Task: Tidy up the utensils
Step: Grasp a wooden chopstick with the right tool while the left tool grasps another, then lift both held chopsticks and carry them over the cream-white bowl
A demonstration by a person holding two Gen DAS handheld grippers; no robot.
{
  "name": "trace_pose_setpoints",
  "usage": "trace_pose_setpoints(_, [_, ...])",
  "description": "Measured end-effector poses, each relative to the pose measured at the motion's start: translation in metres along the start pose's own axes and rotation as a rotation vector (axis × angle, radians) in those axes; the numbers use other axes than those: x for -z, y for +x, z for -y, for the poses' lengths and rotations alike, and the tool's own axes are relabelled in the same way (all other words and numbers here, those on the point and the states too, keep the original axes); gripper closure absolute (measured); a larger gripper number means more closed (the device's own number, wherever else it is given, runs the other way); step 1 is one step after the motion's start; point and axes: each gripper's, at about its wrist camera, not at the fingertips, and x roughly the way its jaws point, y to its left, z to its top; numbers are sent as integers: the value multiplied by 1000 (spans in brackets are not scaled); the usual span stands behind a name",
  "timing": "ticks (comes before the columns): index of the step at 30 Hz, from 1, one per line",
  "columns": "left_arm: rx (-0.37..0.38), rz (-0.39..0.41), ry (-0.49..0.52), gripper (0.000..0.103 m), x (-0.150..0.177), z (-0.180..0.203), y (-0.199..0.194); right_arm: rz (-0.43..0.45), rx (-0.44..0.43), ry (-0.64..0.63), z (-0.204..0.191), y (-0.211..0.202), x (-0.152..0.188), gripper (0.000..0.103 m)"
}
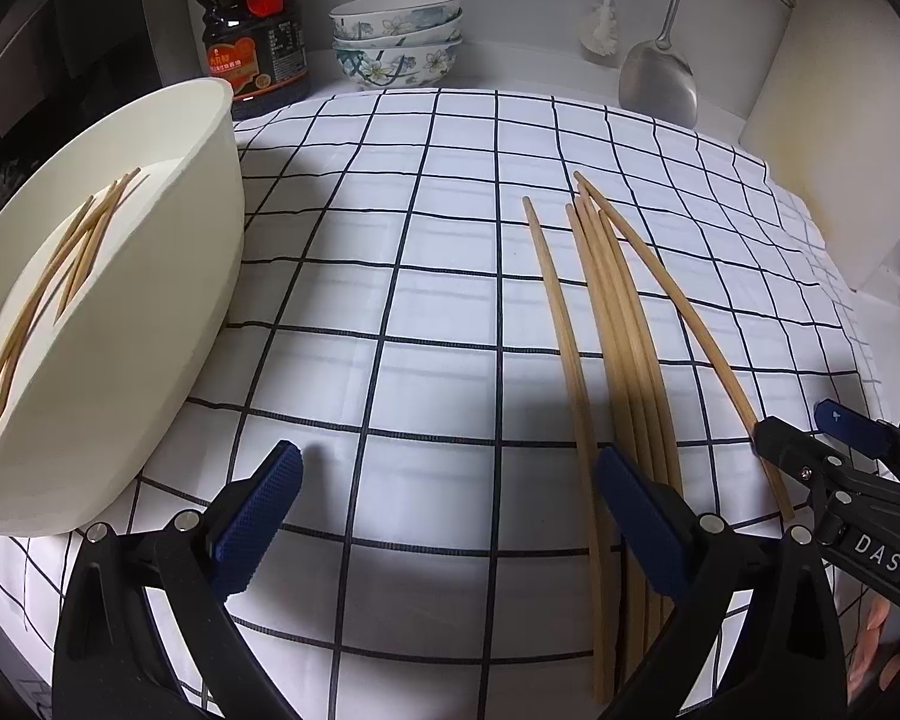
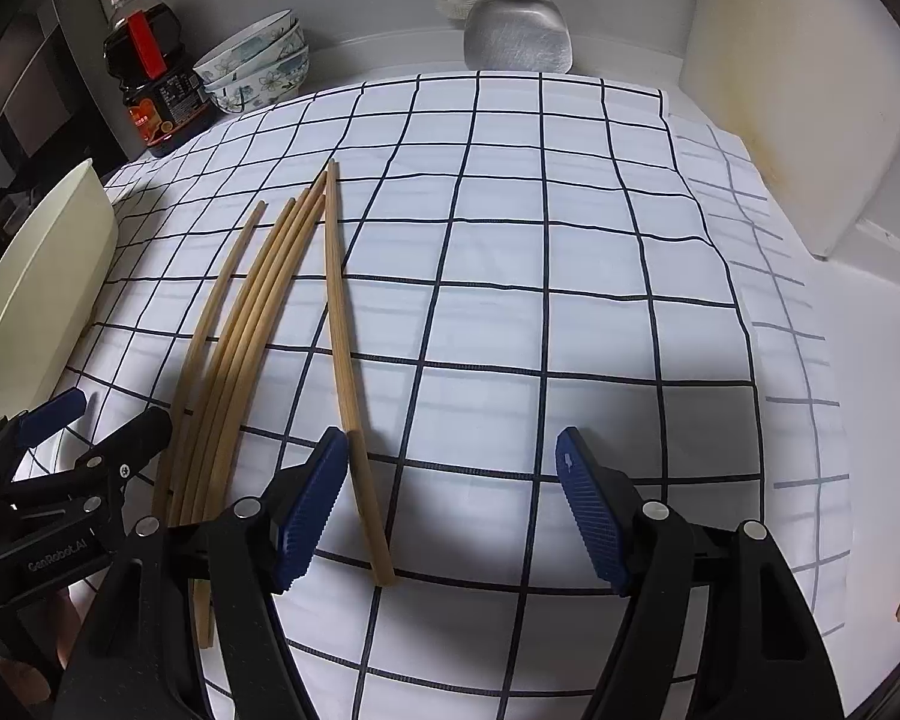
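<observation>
Above the checked cloth (image 1: 426, 312), both grippers' jaws gape empty beside the chopsticks (image 2: 258, 324).

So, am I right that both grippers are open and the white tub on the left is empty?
Not quite: the tub already holds several chopsticks, as the left wrist view shows. Both the left gripper and right gripper are indeed open.

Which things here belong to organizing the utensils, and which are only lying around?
Belong to the job:
- chopsticks on the cloth
- white bowl with chopsticks inside

Just lying about:
- sauce bottle
- stacked floral bowls
- metal spatula
- white brush
- cutting board
</observation>
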Motion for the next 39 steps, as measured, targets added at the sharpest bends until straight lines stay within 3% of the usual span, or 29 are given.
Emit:
trace_pose_setpoints(4, [20,1,-13,6,-3,3,-1,1,0,3,1,0,0,34])
trace_pose_setpoints(15, [-37,-2,35,6,-4,6,7,13,11,-3,-1,1,0,34])
trace_pose_setpoints(21, [-24,7,44,7,-3,4,7,39,65,-55,-14,7,1,31])
trace_pose_setpoints(26, [-9,42,75,34,0,7,0,60,56,-65,-18,8,1,32])
trace_pose_setpoints(28, [0,51,87,46,0,9,-2,70,47,-77,-21,7,1,41])
trace_pose_setpoints(30, [9,60,99,60,2,11,-4,80,43,-96,-26,5,2,71])
trace_pose_setpoints(32, [20,64,111,82,3,14,-6,81,52,-118,-32,4,1,89])
trace_pose_setpoints(34, [26,67,125,95,5,17,-7,83,72,-146,-40,5,2,93])
trace_pose_setpoints(39, [42,76,137,95,9,18,-10,85,65,-132,-41,6,1,97])
